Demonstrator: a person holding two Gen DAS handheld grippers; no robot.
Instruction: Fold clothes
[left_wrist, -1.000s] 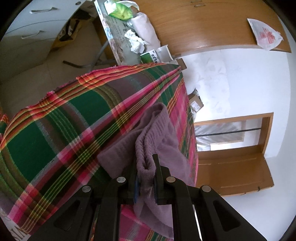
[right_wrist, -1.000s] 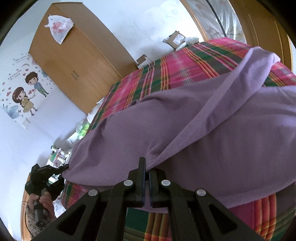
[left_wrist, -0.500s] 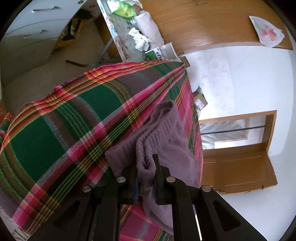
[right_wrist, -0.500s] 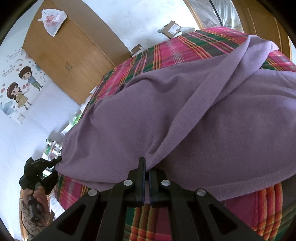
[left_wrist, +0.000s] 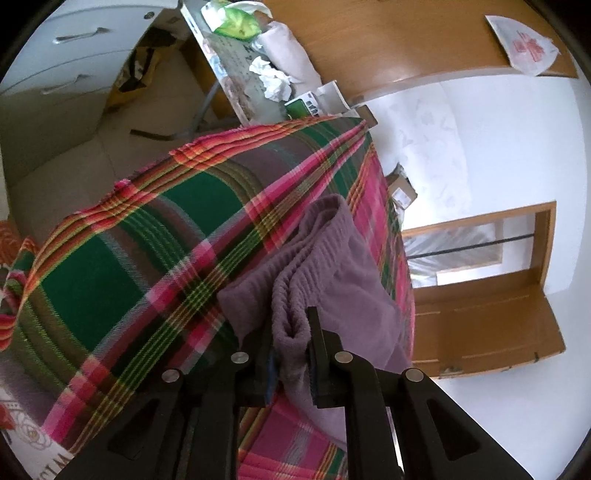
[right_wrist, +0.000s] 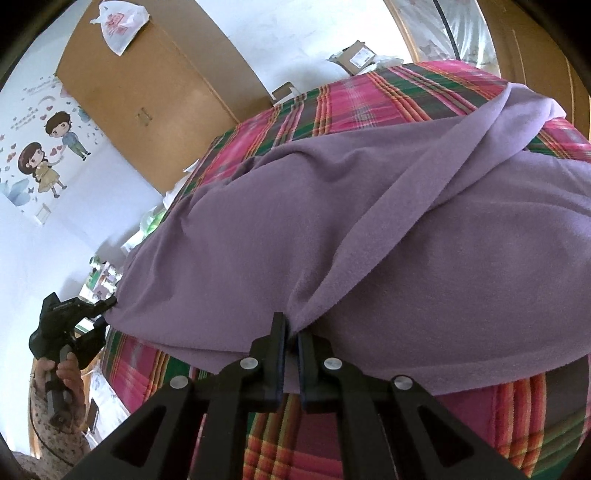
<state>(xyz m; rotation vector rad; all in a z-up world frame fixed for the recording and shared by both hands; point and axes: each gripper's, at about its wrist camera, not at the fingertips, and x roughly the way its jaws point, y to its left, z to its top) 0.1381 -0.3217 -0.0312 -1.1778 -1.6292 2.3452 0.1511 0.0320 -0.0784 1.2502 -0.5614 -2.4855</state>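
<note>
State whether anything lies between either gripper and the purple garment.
Nothing visible does. The left gripper is shut on the purple garment at its ribbed edge; the right gripper pinches another edge above the plaid blanket.

This is a bedroom in a home. A bed covered with a pink and green checked blanket (right_wrist: 369, 96) fills the middle. Behind it stands a tall wooden wardrobe (right_wrist: 147, 99), and cartoon stickers of two children (right_wrist: 44, 162) decorate the white wall. A cluttered small side table (left_wrist: 236, 70) stands nearby.
</note>
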